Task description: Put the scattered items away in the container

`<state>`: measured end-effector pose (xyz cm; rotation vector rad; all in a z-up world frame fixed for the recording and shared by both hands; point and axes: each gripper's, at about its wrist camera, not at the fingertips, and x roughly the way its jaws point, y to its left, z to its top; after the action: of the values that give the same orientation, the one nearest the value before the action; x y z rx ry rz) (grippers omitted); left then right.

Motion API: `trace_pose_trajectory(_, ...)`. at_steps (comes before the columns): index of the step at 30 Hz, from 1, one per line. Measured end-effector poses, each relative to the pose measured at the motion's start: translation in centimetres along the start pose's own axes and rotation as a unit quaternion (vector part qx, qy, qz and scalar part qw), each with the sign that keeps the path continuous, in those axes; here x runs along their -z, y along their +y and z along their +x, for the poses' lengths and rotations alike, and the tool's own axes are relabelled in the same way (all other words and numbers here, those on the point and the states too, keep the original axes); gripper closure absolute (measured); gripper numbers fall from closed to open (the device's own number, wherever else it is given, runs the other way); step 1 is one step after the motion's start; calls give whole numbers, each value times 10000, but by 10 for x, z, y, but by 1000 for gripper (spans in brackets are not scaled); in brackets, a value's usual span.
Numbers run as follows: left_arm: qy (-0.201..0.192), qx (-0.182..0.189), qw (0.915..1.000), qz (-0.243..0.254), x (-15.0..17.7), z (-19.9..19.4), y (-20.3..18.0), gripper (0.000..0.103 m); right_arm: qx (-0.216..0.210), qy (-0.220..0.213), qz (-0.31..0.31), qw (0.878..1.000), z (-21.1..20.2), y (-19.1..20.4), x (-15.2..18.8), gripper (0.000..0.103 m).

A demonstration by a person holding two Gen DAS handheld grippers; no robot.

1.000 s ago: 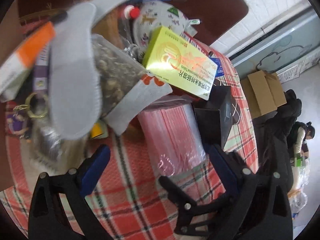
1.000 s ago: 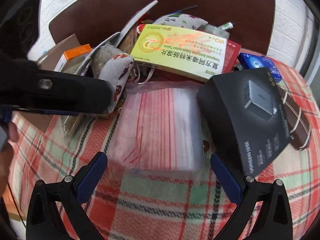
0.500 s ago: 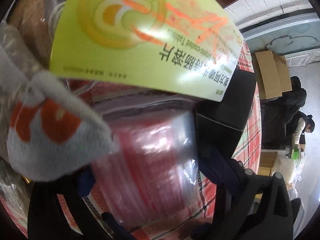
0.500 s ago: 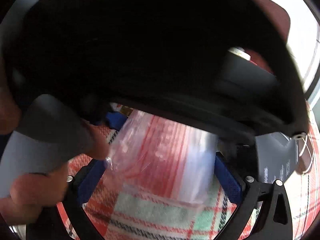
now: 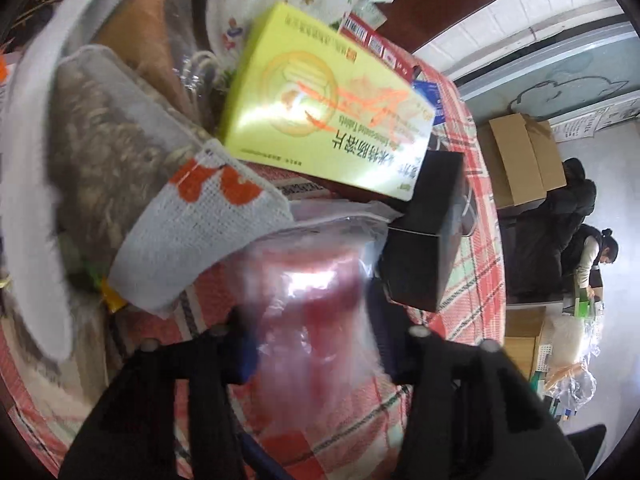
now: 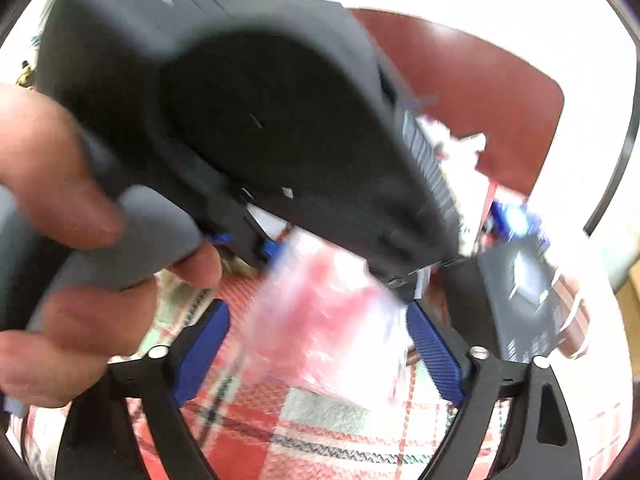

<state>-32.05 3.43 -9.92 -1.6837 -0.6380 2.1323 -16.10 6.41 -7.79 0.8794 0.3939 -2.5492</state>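
Change: left gripper (image 5: 312, 344) is pulling back from the yellow box (image 5: 324, 108), now pinching the plastic bag (image 5: 316, 320).
Right gripper (image 6: 316, 352): jaws are standing apart around the bag above the plaid tablecloth (image 6: 320, 432).

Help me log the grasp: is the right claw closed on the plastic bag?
No, the right claw stands open, its blue fingers spread either side of the clear plastic bag.
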Motion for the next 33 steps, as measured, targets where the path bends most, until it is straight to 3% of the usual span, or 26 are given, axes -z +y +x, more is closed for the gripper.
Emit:
trace_pose_trajectory(3, -128, 123, 9998, 114, 7, -14, -4, 76, -197, -62, -106, 9997, -10, 14, -5, 14)
trace_pose_trajectory(6, -130, -252, 9995, 111, 11, -12, 0, 78, -48, -64, -240, 9997, -16, 27, 0, 14)
trace_pose_trajectory(8, -120, -288, 9995, -44, 10, -11, 10, 71, 237, -73, -174, 9995, -21, 30, 4, 13)
trace_pose_trajectory(10, -58, -172, 9997, -147, 8, -12, 28, 68, 468, 59, -133, 9988, -21, 29, 10, 4)
trace_pose_trajectory(13, 48, -147, 9998, -109, 4, -9, 33, 54, 620, 489, -298, 9964, -5, 31, 17, 1)
trace_pose_trajectory(15, 142, -105, 9998, -56, 0, -2, 29, 38, 737, 708, -337, 9942, 3, 29, 24, 1)
trace_pose_trajectory(17, 240, -72, 9997, -32, -4, 8, 26, 32, 705, 849, -206, 9937, 10, 24, 27, 1)
trace_pose_trajectory(23, 670, 190, 9969, -370, -14, 41, 35, 31, 143, 1224, 330, 9918, 30, 10, 38, 1)
trace_pose_trajectory(26, 682, 237, 9970, -272, -17, 42, 32, 28, -185, 1216, 598, 9906, 29, 4, 41, 1)
trace_pose_trajectory(27, 673, 155, 9975, -180, -18, 44, 29, 38, -191, 1136, 666, 9911, 25, 2, 41, 2)
trace_pose_trajectory(29, 617, -49, 9981, -24, -19, 44, 25, 43, -163, 1035, 702, 9920, 18, 1, 40, 8)
trace_pose_trajectory(33, 533, -81, 9985, 61, -16, 43, 22, 48, -96, 1034, 683, 9922, 10, 5, 42, 13)
